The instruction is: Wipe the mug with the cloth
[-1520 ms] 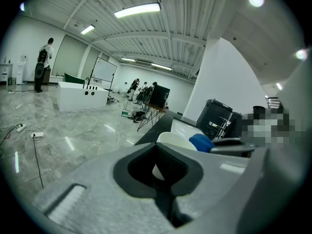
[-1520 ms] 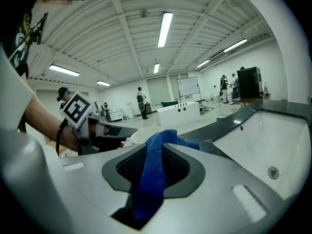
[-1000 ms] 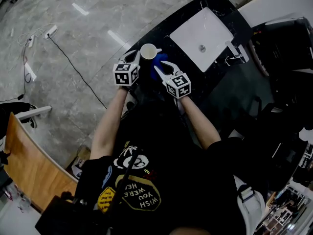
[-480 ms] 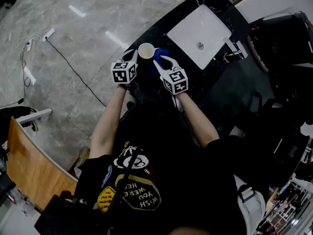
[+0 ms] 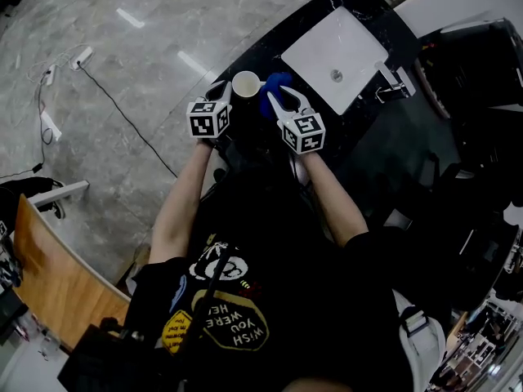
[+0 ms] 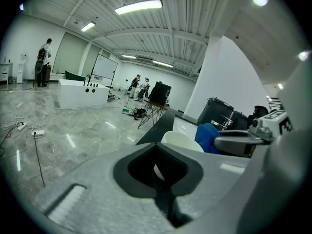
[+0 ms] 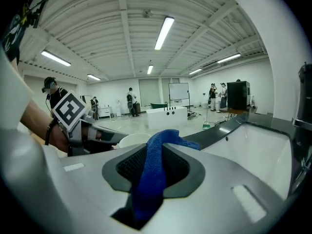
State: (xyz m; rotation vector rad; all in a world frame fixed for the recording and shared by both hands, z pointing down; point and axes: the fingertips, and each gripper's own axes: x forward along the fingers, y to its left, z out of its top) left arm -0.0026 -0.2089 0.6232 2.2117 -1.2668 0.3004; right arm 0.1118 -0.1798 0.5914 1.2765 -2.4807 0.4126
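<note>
A white mug point(image 5: 245, 84) stands upright on the black counter point(image 5: 270, 43), handle to the right. My left gripper point(image 5: 223, 93) is at its left side, shut on the mug's wall. In the left gripper view the mug point(image 6: 183, 141) shows white through the jaw gap of my left gripper point(image 6: 161, 165). The blue cloth point(image 5: 275, 84) hangs bunched just right of the mug, by the handle, with my right gripper point(image 5: 282, 98) shut on it. In the right gripper view the cloth point(image 7: 153, 174) runs up between the jaws of my right gripper point(image 7: 155, 162); the mug point(image 7: 131, 139) sits just beyond on the left.
A white rectangular sink point(image 5: 335, 51) is set in the counter to the right, with a chrome tap point(image 5: 392, 88) on its far side. The counter's left edge drops to a grey tiled floor with a cable point(image 5: 122, 109). Black equipment point(image 5: 482, 64) crowds the right.
My right gripper has lifted the blue cloth and carried it up the picture, to beside the mug's handle. The left gripper and the mug have stayed put.
</note>
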